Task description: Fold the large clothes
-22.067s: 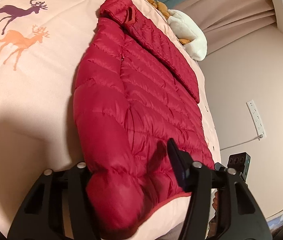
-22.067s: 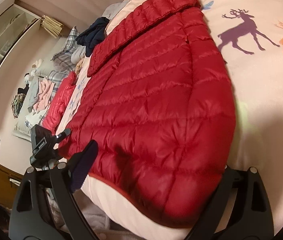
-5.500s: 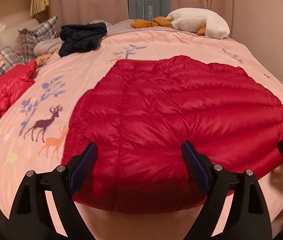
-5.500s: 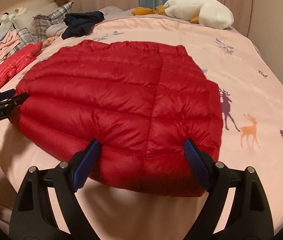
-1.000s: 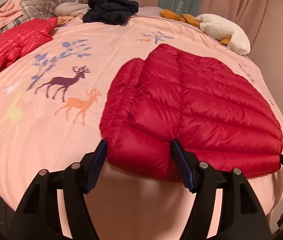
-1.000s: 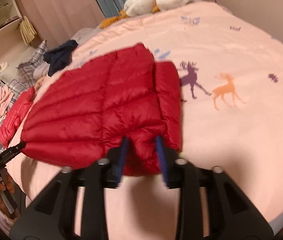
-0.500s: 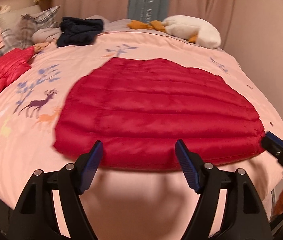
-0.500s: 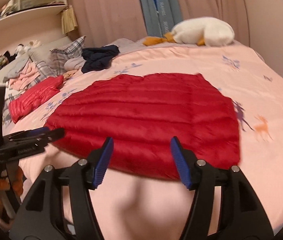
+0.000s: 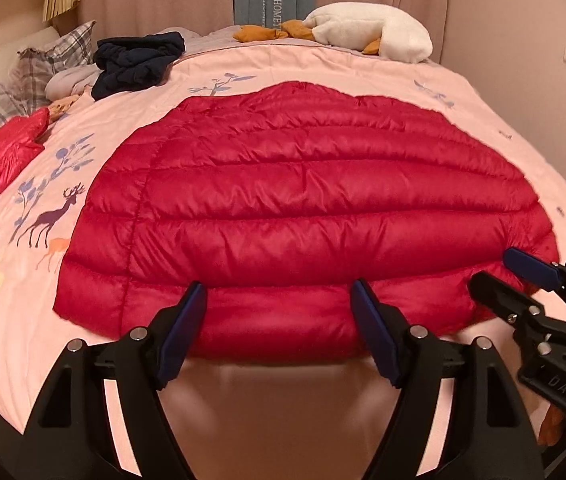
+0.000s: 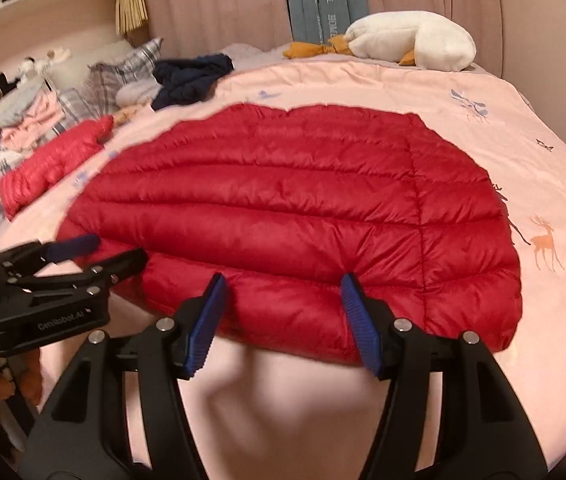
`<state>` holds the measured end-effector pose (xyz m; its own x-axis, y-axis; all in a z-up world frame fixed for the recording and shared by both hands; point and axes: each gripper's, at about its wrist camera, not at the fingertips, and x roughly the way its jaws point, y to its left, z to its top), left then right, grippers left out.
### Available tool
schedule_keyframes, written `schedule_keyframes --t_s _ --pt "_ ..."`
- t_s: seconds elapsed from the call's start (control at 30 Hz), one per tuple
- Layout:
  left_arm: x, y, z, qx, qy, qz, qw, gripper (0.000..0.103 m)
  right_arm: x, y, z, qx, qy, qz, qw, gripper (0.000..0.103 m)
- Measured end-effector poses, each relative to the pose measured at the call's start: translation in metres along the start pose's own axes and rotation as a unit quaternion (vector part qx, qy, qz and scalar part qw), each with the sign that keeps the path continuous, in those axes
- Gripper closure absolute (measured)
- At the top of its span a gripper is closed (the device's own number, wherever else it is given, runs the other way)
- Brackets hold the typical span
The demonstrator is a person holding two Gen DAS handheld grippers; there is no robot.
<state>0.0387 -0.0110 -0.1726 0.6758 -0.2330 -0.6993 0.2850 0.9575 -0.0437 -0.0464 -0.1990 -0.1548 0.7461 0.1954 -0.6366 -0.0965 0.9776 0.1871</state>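
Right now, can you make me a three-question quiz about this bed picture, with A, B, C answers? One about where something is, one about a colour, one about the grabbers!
1. Where does the white plush toy lie?
A. At the far end of the bed
B. On the red jacket
C. On the floor

2. What colour is the big puffy jacket?
A. Green
B. Red
C. Yellow

3. How is the left gripper set?
A. Shut on the jacket
B. Shut on a pillow
C. Open, holding nothing

Answers: 1 A, it rests by the curtains beyond the jacket. 2 B, its quilted fabric is red. 3 C, its blue pads stand apart over the near hem; the right gripper is open too.
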Motion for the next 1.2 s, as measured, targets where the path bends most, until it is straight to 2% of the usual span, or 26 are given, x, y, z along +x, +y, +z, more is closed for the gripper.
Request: schedule_keyframes --t_s 0.1,0.2,0.33,0.4,0.43,0.53,0.7,0.83,0.9,0.97,1.03,1.1,1.2 --pt "-0.003 0.001 -0.007 0.004 0.003 0.001 1.0 0.026 -0.002 -0.002 -0.007 0.003 0.008 -0.003 1.0 0.039" --pt "0.002 -0.002 -0.012 0.012 0.01 0.008 0.9998 0.022 0.009 0.0 -0.014 -0.011 0.03 -0.023 0.999 0.039" --pt "-0.008 -0.002 -0.009 0.01 0.019 0.004 0.9998 0.022 -0.005 0.003 -0.006 0.001 0.03 -0.012 0.999 0.037" --pt "-0.02 -0.001 -0.004 0.004 0.019 0.001 0.9998 0.022 -0.019 0.005 0.003 0.008 0.028 -0.003 1.0 0.018" --pt "-0.029 -0.001 0.001 0.004 0.014 0.003 0.9999 0.021 -0.031 0.007 0.011 0.006 0.019 -0.004 1.0 0.015" --pt "-0.053 -0.001 0.017 0.013 -0.002 0.024 0.9996 0.003 -0.057 0.013 0.031 -0.005 0.0 -0.011 1.0 0.002" --pt "-0.104 0.003 0.054 0.007 -0.033 0.024 0.9991 0.001 -0.097 0.017 0.071 -0.006 -0.02 -0.041 0.999 0.002" --pt "-0.135 0.0 0.073 0.015 -0.043 0.051 0.9977 0.001 -0.137 0.018 0.098 0.0 -0.056 -0.075 0.996 0.002" --pt "-0.153 0.001 0.08 0.01 -0.064 0.056 0.9963 0.001 -0.152 0.018 0.105 -0.002 -0.07 -0.073 0.995 0.002" --pt "-0.166 0.003 0.084 -0.001 -0.071 0.045 0.9964 0.001 -0.166 0.017 0.114 0.001 -0.076 -0.067 0.995 0.002" --pt "-0.177 0.004 0.09 -0.005 -0.077 0.052 0.9956 0.001 -0.179 0.017 0.121 0.003 -0.082 -0.062 0.995 0.002" --pt "-0.191 0.001 0.096 -0.002 -0.094 0.068 0.9932 0.001 -0.186 0.018 0.126 0.002 -0.074 -0.061 0.995 0.002" --pt "-0.21 -0.001 0.1 -0.005 -0.117 0.062 0.9912 0.001 -0.194 0.022 0.127 -0.001 -0.076 -0.057 0.995 0.002"
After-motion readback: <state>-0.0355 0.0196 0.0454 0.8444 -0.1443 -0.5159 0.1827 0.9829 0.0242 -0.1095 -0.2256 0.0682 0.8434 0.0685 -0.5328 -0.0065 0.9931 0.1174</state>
